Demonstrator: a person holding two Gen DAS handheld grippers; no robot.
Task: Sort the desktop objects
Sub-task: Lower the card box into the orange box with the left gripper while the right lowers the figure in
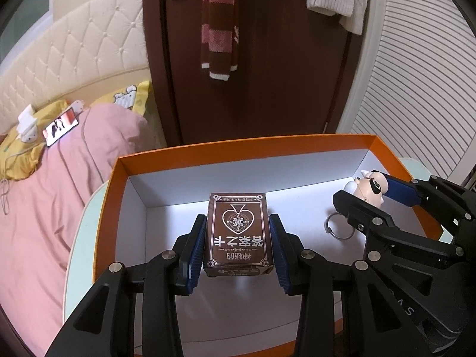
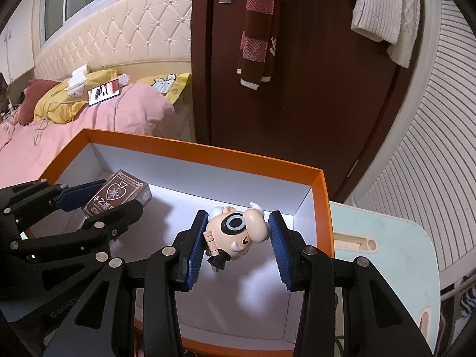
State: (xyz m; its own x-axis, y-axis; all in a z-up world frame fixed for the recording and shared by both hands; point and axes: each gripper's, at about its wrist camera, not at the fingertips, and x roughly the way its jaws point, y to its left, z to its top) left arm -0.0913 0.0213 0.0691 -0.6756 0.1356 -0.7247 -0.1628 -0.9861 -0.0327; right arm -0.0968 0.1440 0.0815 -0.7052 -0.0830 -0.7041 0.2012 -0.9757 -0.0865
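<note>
A brown card box (image 1: 238, 235) with a spade emblem sits between the blue pads of my left gripper (image 1: 238, 229), inside an orange box with a white floor (image 1: 297, 144). The pads touch both its sides. My right gripper (image 2: 238, 223) holds a small cartoon figurine (image 2: 238, 232) with a metal key ring (image 1: 339, 227) over the right part of the same orange box (image 2: 322, 208). The left pad touches the figurine; a small gap shows at the right pad. Each gripper shows in the other's view, the right gripper (image 1: 369, 192) and the left gripper (image 2: 116, 192).
The orange box rests on a pale blue-green table (image 2: 401, 238) with a wooden pen groove (image 2: 354, 242). A bed with a pink cover (image 1: 44, 208) and a phone (image 1: 61, 128) lies to the left. A dark door (image 1: 267, 89) with hanging clothes stands behind.
</note>
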